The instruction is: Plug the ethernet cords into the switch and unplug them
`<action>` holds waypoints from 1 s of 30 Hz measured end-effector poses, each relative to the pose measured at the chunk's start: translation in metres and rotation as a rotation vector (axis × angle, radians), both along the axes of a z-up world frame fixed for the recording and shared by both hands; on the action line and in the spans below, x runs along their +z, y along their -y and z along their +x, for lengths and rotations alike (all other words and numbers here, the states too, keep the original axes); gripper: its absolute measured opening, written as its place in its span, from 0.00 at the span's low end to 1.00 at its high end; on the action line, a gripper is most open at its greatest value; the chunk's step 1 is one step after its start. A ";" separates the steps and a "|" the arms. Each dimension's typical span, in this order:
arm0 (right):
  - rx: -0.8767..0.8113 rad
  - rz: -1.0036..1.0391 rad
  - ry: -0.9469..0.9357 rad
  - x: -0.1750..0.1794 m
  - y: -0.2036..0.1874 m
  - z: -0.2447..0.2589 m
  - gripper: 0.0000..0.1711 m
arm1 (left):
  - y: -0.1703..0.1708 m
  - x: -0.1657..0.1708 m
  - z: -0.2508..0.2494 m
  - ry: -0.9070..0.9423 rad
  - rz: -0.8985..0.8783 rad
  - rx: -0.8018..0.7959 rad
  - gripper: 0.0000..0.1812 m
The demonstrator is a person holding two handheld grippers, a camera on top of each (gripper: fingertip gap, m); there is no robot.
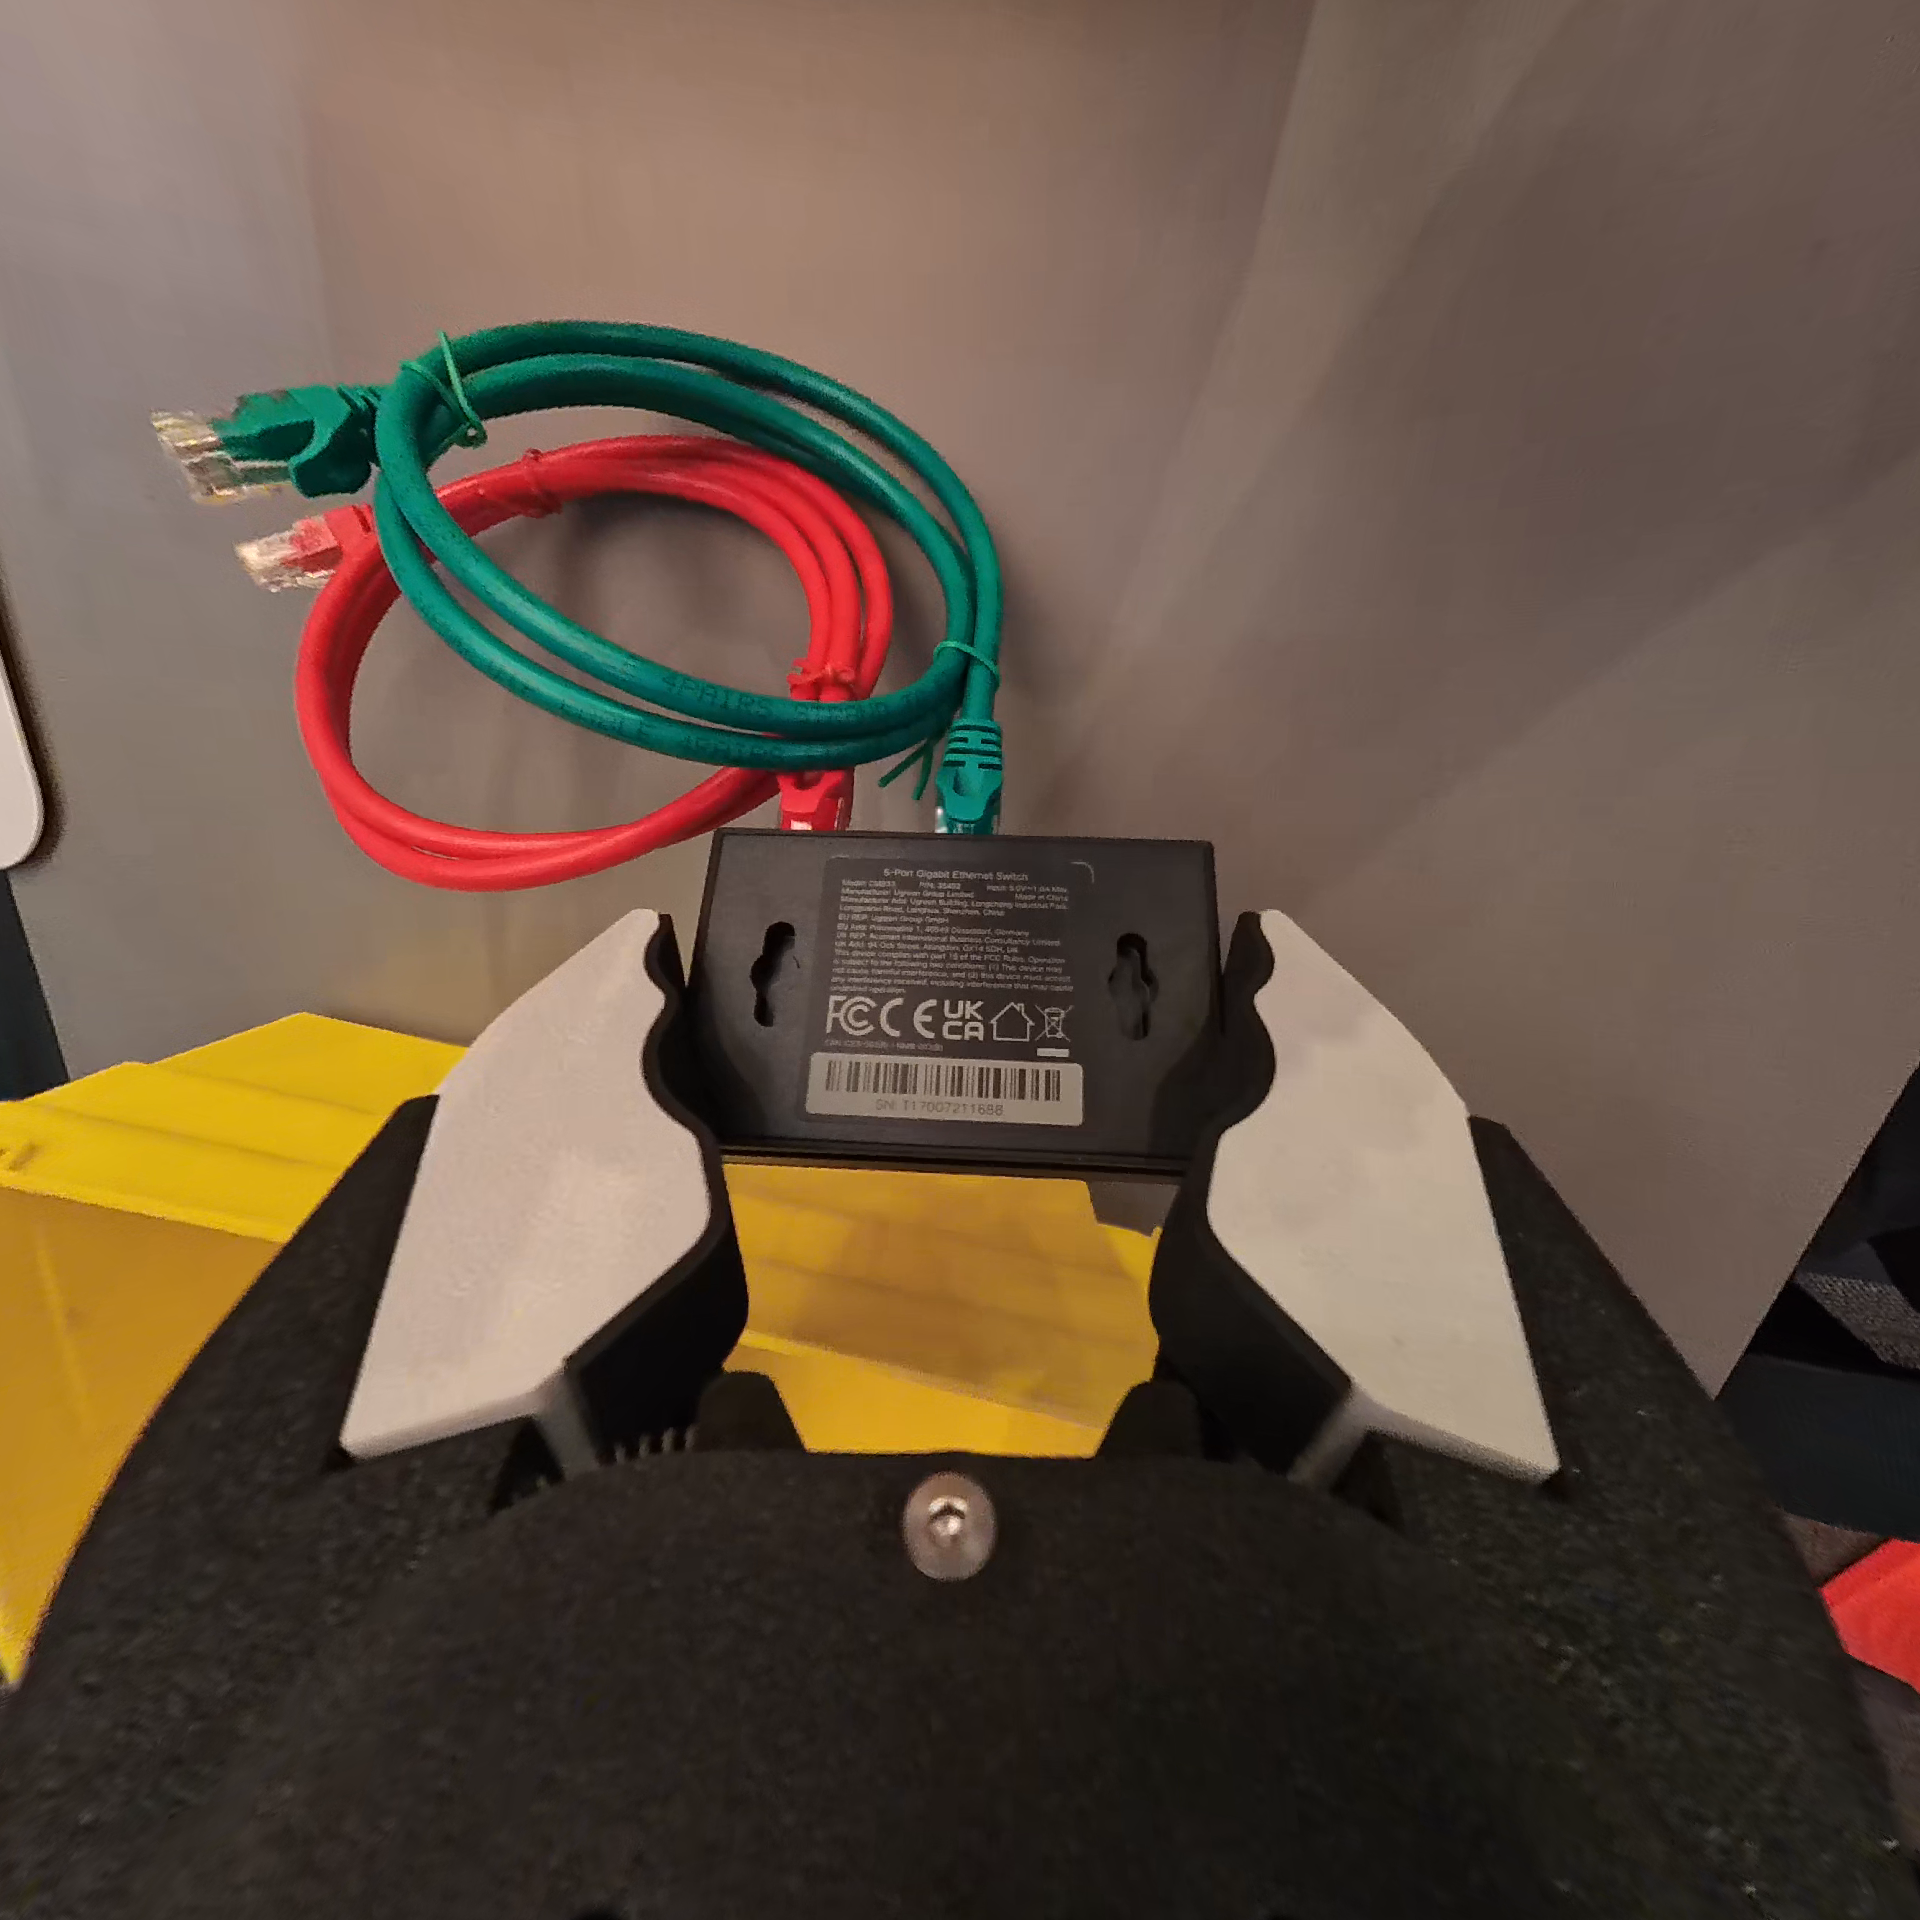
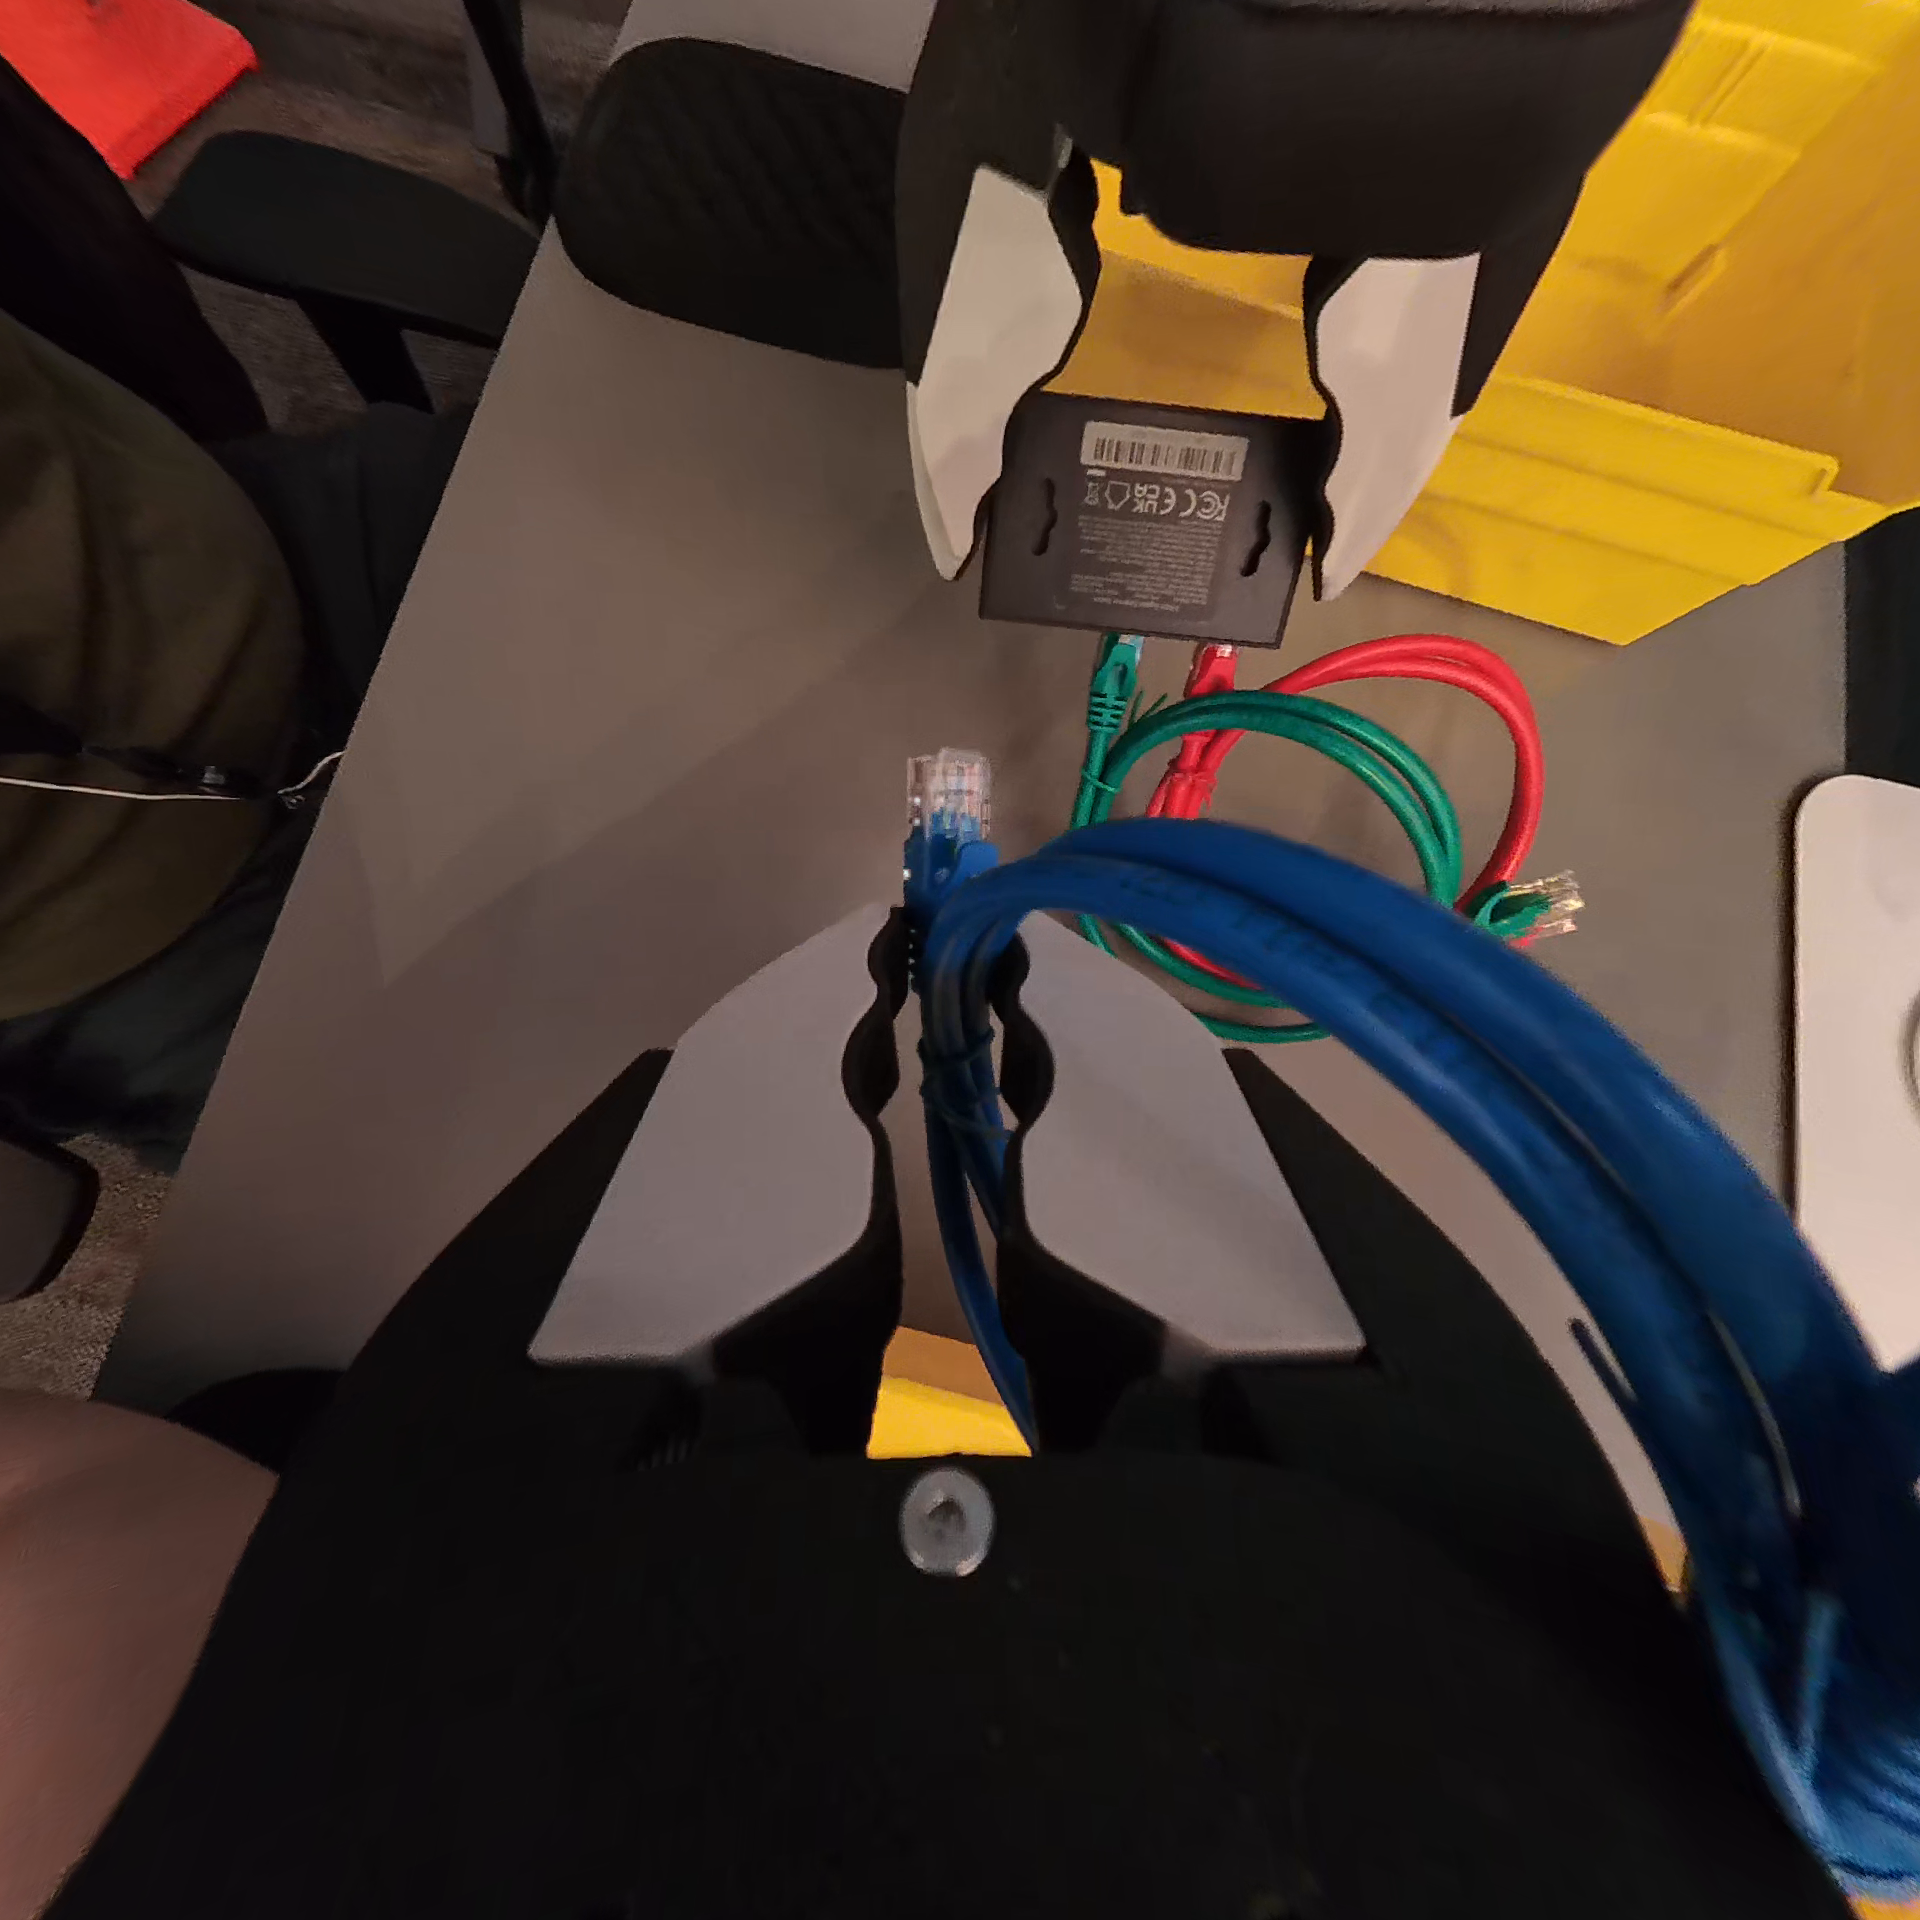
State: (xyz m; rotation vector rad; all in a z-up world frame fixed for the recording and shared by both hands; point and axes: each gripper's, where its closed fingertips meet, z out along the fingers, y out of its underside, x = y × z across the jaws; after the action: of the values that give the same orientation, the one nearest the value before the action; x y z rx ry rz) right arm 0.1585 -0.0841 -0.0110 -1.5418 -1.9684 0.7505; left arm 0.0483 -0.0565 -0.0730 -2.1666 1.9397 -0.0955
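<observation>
My left gripper (image 1: 951, 940) is shut on the black switch (image 1: 951, 987), label side up, held over the grey table (image 1: 1351, 520). A green cord (image 1: 665, 582) and a red cord (image 1: 416, 821) are plugged into its far edge; their coils and free plugs lie on the table. In the right wrist view the switch (image 2: 1143, 520) sits at the top in the left gripper (image 2: 1138, 571), with the green cord (image 2: 1299, 727) and red cord (image 2: 1507, 727) below it. My right gripper (image 2: 951, 956) is shut on a blue cord (image 2: 1351, 956) just behind its plug (image 2: 945, 800), which points at the switch a short way off.
A yellow bin (image 1: 156, 1195) stands under and left of the left gripper; it shows at the top right in the right wrist view (image 2: 1662, 416). A white object (image 2: 1860, 1039) lies at the table's right edge. A black chair (image 2: 727, 197) stands beyond the table. The left gripper's tips are roughly 12 centimetres from the right gripper's.
</observation>
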 end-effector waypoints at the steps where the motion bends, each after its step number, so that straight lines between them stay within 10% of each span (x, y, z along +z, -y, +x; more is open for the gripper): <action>1: 0.004 -0.007 -0.004 0.000 0.001 0.001 0.09 | 0.000 -0.001 0.000 0.000 0.002 0.002 0.54; 19: 0.072 -0.755 0.209 -0.031 0.052 -0.015 0.09 | 0.000 -0.016 -0.019 -0.009 -0.023 0.027 0.54; 30: -0.184 -0.784 0.434 -0.078 0.047 -0.025 0.09 | -0.002 -0.023 -0.028 -0.052 -0.013 0.019 0.54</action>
State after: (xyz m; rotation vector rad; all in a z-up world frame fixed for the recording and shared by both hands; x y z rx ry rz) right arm 0.1334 -0.1314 -0.0892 -2.4774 -1.8647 1.2893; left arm 0.0208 -0.0547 -0.0961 -2.2161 1.9512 -0.0495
